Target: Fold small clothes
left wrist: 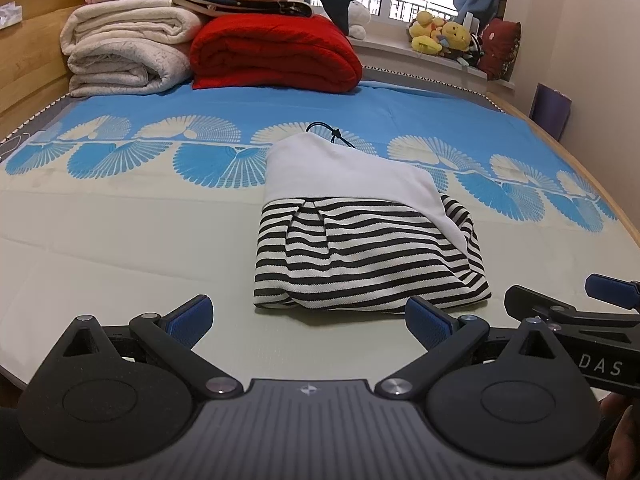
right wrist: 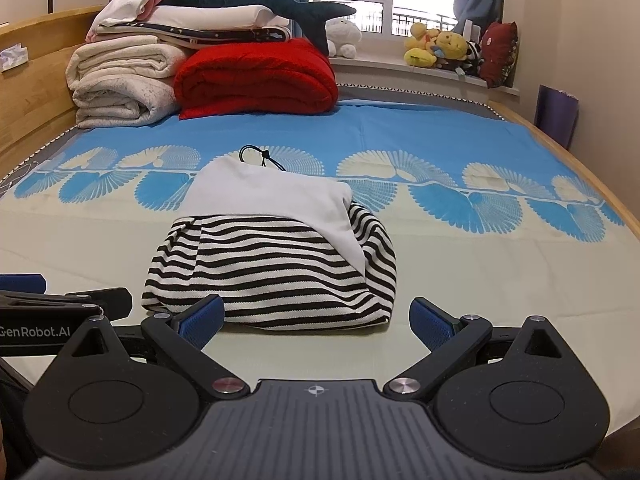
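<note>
A small black-and-white striped garment (left wrist: 360, 256) with a white upper part and a black drawstring lies folded on the bed; it also shows in the right wrist view (right wrist: 272, 264). My left gripper (left wrist: 308, 322) is open and empty, just short of the garment's near edge. My right gripper (right wrist: 316, 320) is open and empty, also just in front of the garment. The right gripper's fingers show at the right edge of the left wrist view (left wrist: 608, 288). The left gripper's fingers show at the left edge of the right wrist view (right wrist: 24, 284).
The bed carries a blue and cream patterned sheet (left wrist: 120, 208). Folded white blankets (left wrist: 124, 52), a red blanket (left wrist: 276, 52) and a plush shark (right wrist: 256, 0) are stacked at the head. Plush toys (right wrist: 440, 50) sit on the windowsill. A wooden bed frame (right wrist: 36, 76) runs along the left.
</note>
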Available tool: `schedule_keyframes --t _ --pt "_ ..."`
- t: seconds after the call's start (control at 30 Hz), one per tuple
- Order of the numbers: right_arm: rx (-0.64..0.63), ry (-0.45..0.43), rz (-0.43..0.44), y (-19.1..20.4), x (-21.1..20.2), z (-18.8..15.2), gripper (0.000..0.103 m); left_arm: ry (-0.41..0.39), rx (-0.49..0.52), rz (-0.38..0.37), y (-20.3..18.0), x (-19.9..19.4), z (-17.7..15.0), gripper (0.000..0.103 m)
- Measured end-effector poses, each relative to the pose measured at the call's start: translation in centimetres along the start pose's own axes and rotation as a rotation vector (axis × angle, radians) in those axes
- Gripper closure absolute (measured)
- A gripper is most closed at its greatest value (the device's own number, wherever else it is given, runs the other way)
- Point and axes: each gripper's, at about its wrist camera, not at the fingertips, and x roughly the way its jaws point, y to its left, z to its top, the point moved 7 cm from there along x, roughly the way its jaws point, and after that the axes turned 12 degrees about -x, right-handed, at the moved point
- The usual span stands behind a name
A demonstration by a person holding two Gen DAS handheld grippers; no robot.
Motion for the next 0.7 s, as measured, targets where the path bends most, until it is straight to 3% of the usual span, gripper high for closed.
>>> schedule_keyframes --t 0.7 --pt "0.001 0.005 -0.001 -0.01 0.14 -0.13 0.004 0.006 0.003 -0.004 0.13 0.28 -0.07 0.001"
